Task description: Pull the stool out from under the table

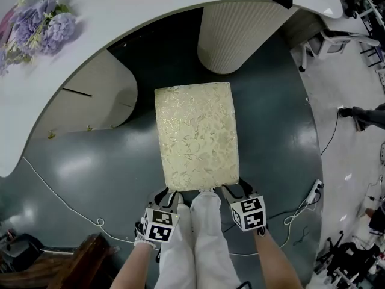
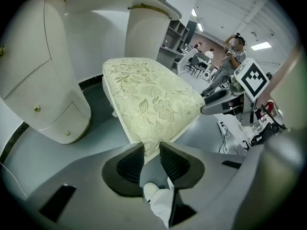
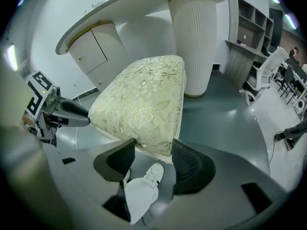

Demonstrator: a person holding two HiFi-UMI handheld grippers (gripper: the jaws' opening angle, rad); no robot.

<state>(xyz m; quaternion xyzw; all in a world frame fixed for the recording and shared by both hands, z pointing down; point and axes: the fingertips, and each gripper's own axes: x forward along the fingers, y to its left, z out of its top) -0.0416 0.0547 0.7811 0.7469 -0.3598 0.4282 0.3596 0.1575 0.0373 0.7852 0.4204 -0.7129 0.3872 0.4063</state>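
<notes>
Looking down, the head view puts your stool (image 1: 195,137) just out from the counter (image 1: 150,17) at 12 o'clock. In the left gripper view, your left tool (image 2: 152,158) pinches its soft cushion corner. In the right gripper view, your right tool (image 3: 152,163) clamps wide on the other corner; the stool is likely heavy, so take the stiff frame.

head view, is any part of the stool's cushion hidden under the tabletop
No, the stool shows whole, its cushion over the dark floor and clear of the curved edge of the tabletop.
</notes>
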